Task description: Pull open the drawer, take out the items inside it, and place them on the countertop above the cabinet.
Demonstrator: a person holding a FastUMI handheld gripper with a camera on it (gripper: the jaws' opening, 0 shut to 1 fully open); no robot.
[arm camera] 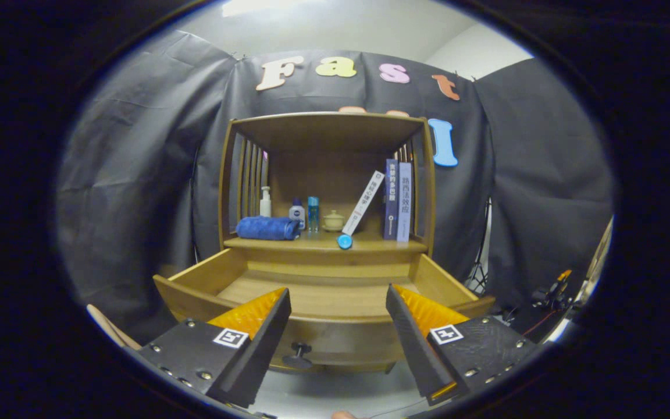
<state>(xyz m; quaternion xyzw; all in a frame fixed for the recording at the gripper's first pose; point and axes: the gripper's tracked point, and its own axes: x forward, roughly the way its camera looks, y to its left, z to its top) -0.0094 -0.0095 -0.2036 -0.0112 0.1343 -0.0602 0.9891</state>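
Gripper view shows the wooden drawer [323, 294] pulled open just ahead, seemingly bare inside, below the table [323, 243] carrying a blue towel [268, 227] and bottles, while the gripper [338, 305] hangs wide open and empty, so checking the hidden front corners seems wise.

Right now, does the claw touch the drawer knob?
Apart. In the gripper view the claw is open and empty, its fingers wide on either side, while the knob on the open drawer sits lower between them with clear gaps.
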